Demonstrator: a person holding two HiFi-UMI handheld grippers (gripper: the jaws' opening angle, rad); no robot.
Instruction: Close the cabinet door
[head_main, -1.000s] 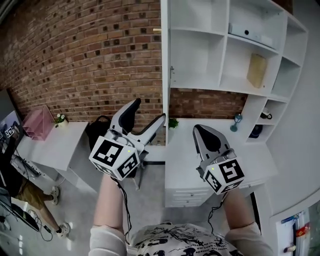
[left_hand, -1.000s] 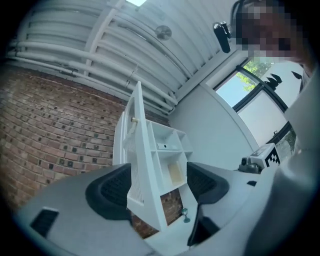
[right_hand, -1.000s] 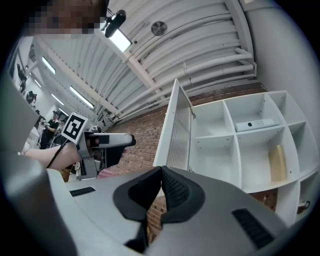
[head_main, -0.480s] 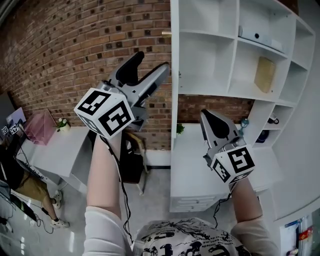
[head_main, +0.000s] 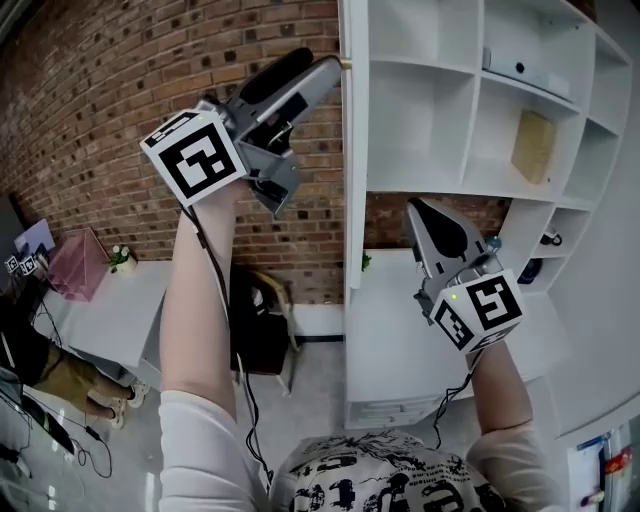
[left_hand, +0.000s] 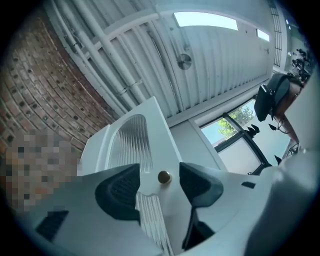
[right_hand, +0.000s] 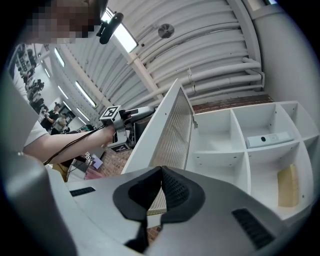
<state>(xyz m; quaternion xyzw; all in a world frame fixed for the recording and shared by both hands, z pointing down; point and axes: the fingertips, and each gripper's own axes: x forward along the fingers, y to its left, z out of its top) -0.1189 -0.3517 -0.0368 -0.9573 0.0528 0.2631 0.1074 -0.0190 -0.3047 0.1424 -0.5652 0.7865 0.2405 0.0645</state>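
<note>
The white cabinet door (head_main: 350, 180) stands open, edge-on to me, with a small brass knob (head_main: 345, 63) near its top. My left gripper (head_main: 320, 66) is raised to that knob. In the left gripper view the knob (left_hand: 163, 176) sits between the two pads on the ribbed-glass door (left_hand: 131, 142). The jaws have just been closing but stand apart, neither pad touching the knob. My right gripper (head_main: 418, 210) hangs lower, in front of the shelves, shut and empty. Its view shows the door (right_hand: 170, 135) swung out and my left gripper (right_hand: 131, 114) at its edge.
The open shelves (head_main: 450, 180) hold a white box (head_main: 515, 70) and a tan board (head_main: 533, 147). A white desk top (head_main: 400, 330) lies below them. At the left are a brick wall (head_main: 100, 120), a dark chair (head_main: 262, 335) and a desk with a pink tray (head_main: 75, 262).
My left gripper has risen from waist height to the knob at the door's upper edge, and its jaws have narrowed. The right gripper has come up a little.
</note>
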